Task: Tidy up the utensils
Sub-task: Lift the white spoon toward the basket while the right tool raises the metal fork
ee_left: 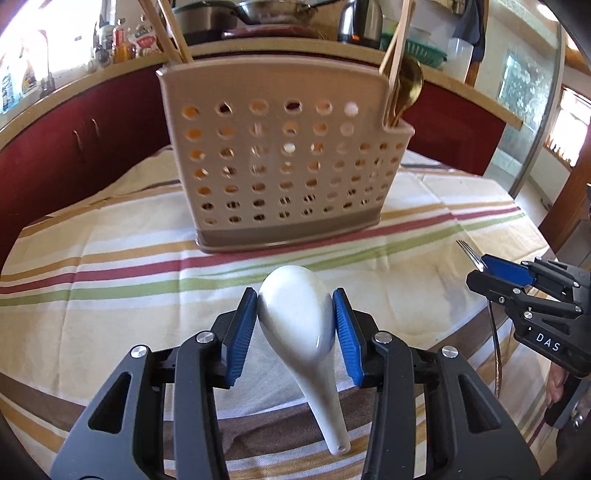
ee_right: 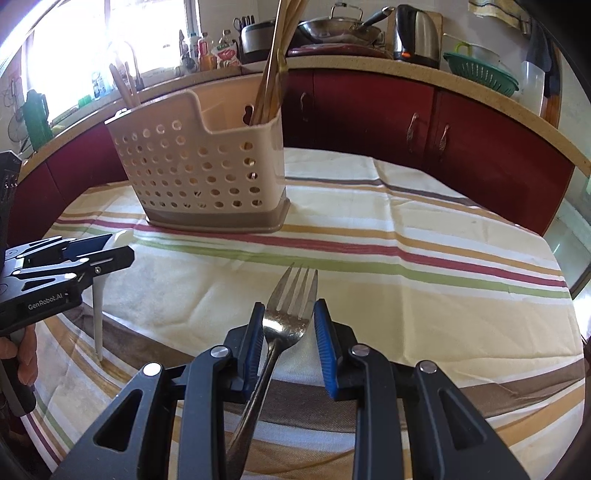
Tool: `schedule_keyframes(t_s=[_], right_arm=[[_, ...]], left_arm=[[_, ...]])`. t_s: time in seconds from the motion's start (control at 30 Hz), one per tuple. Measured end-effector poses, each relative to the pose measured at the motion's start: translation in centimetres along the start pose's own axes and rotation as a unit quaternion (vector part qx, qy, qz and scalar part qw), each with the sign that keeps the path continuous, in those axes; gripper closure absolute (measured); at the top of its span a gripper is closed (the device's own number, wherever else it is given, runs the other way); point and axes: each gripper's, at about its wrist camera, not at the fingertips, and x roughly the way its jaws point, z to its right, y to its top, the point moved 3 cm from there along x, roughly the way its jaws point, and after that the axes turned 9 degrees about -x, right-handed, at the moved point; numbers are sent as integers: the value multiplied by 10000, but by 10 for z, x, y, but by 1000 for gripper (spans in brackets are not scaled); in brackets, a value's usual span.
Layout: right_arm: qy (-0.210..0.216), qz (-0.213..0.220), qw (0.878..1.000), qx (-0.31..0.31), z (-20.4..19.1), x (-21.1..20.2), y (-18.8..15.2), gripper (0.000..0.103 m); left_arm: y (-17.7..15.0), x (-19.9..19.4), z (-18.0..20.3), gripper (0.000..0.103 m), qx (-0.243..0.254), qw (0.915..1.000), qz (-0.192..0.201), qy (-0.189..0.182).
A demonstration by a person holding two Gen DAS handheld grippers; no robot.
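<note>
My left gripper is shut on a white ceramic spoon, bowl forward, handle hanging down toward the camera, held above the striped tablecloth. My right gripper is shut on a metal fork, tines pointing forward. A beige perforated utensil caddy stands ahead on the table; it also shows in the right wrist view. It holds wooden chopsticks and a gold spoon. The right gripper with the fork shows at the right of the left wrist view; the left gripper shows at the left of the right wrist view.
The striped tablecloth covers the round table. Behind it runs a kitchen counter with red cabinets, a kettle, a wok, a green colander and bottles.
</note>
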Motion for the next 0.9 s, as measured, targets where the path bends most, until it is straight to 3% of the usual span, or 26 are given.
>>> schedule_keyframes(t_s=[0.47, 0.9], right_arm=[[-110, 589, 9982, 0, -9, -25, 6, 78], [-122, 664, 9977, 39, -11, -27, 5, 78]], left_arm=[[5, -32, -9, 62, -114, 9988, 482, -4], [6, -39, -11, 62, -115, 9983, 568, -8]])
